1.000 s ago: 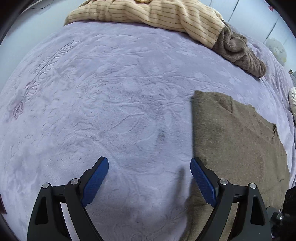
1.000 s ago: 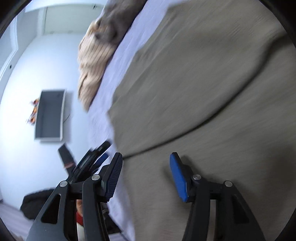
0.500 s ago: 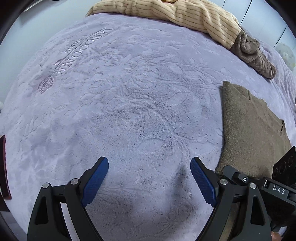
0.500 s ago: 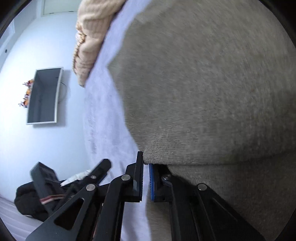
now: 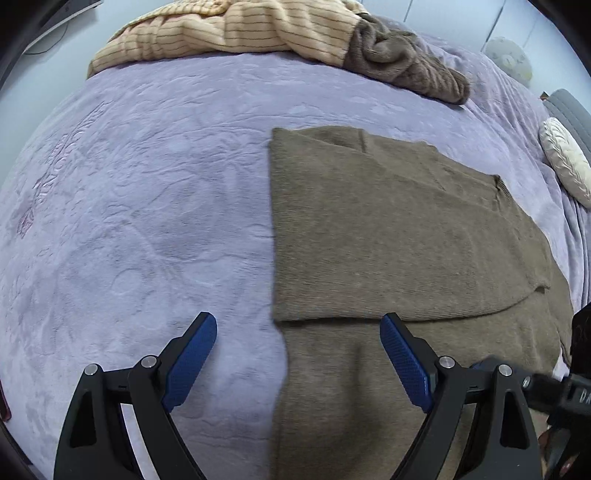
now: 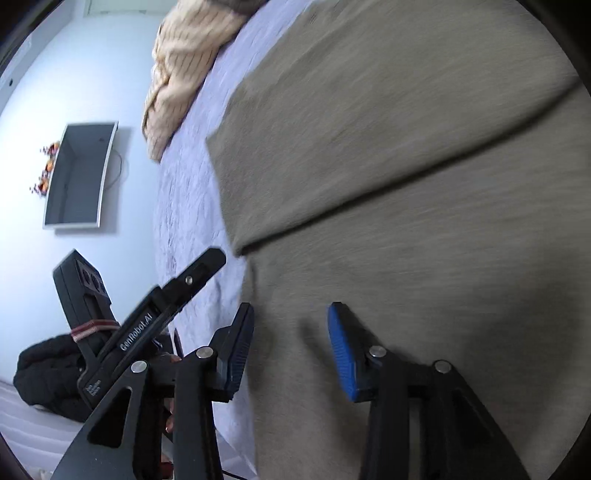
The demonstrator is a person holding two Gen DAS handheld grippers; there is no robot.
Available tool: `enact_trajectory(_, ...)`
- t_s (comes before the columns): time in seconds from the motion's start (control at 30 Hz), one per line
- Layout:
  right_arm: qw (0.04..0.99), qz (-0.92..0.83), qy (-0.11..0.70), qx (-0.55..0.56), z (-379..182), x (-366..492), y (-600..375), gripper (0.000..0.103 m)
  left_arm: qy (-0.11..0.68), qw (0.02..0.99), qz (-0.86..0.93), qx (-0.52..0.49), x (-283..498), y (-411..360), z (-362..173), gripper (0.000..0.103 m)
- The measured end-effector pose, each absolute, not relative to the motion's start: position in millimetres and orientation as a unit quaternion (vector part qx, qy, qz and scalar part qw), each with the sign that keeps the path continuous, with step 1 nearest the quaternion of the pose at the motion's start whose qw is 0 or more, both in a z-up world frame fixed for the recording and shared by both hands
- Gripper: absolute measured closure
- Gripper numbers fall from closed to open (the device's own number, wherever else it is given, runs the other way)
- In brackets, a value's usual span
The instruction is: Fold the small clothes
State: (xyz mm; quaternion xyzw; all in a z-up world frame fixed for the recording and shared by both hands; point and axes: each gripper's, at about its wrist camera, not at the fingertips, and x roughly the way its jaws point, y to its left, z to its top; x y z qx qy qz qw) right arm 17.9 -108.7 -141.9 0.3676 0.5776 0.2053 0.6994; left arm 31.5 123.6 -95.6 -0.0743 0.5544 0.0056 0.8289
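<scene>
An olive-brown knit garment (image 5: 388, 229) lies flat on the lilac bedspread (image 5: 147, 192), with one layer folded over its near part along a straight edge. My left gripper (image 5: 299, 354) is open and empty, just above the garment's near left edge. In the right wrist view the same garment (image 6: 406, 166) fills most of the frame, blurred. My right gripper (image 6: 291, 343) is open and empty, low over the garment's near edge. The left gripper (image 6: 177, 291) shows beside it.
A striped beige sweater (image 5: 236, 33) and a bunched brown knit (image 5: 402, 66) lie at the bed's far edge. A white cushion (image 5: 565, 162) sits at the right. A wall screen (image 6: 77, 177) and dark clothes on the floor (image 6: 48, 373) lie beyond the bed's side.
My right gripper was shut on the garment's edge half a second ago and now stands open, with the folded layer lying flat. My left gripper moved right, over the garment's near edge.
</scene>
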Motion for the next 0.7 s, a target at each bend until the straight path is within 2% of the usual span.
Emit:
enact_trajectory(0.17,0.768,0.065,0.501,0.393,-119.0,14.5,-223.5,0.058,0.550,0.833,-0.008,-0.055,43.9,83.5,-93.7,0.012)
enact_trajectory(0.33,0.772,-0.021,0.447,0.451,-123.1,31.6,-303.6,0.060,0.547,0.835,0.019,-0.054,67.6,72.6,-103.8,0.012)
enact_trajectory(0.4,0.766,-0.030,0.440,0.467,-129.4,39.2,-317.9,0.096,0.552,0.832,0.031,-0.050,72.2,72.8,-111.0,0.012)
enact_trajectory(0.7,0.748,-0.031,0.447,0.490,-149.2,15.2,-337.2,0.096,0.561,0.827,0.036,0.000,70.8,65.1,-122.4,0.012)
